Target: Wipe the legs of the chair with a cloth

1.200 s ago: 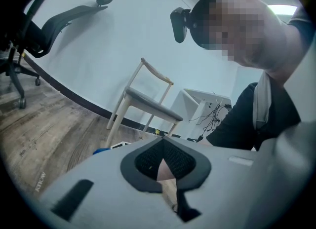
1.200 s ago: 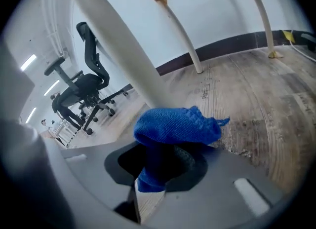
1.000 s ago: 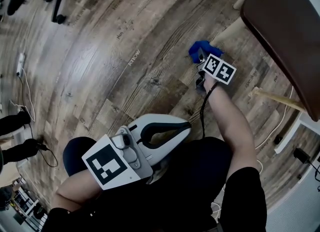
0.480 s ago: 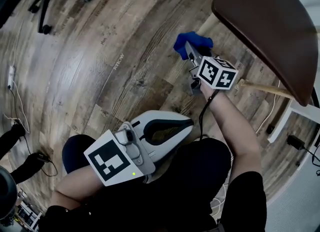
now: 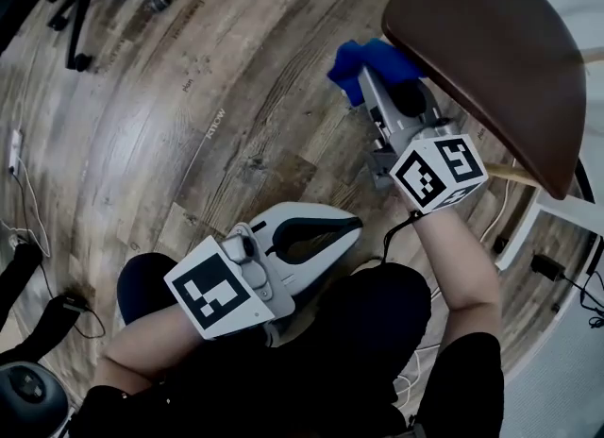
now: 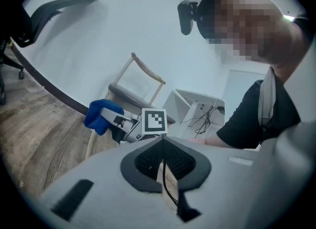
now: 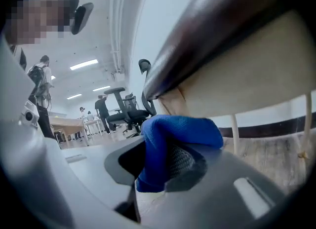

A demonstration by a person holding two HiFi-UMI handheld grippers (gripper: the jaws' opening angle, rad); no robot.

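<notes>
Blue cloth [image 5: 363,63] sits bunched at the tip of my right tongs [image 5: 376,75], which are clamped on it. In the right gripper view a fold of the cloth [image 7: 173,134] is pinched between the jaws and bulges out over them. It's up high, tucked just under the edge of the chair's dark brown rounded seat [image 5: 491,58], right against the top of a pale wooden leg [image 7: 170,102]. Looks like contact, but I can't confirm it. Left tongs [image 5: 351,228] hang low near my lap, well apart from the chair. Their jaws are together with nothing in them; only the floor and a cable show through the slit in the left gripper view [image 6: 163,159]. Progress, my read: mid-task, working the upper end of one leg. At least two more thin pale legs [image 7: 234,124] show past the cloth, and a pale rung [image 5: 514,174] pokes out below the seat. Nothing here tells me which legs are already wiped, so I count those and the lower parts as left to do. Everything stands on the brown wood-plank floor [image 5: 189,125].
</notes>
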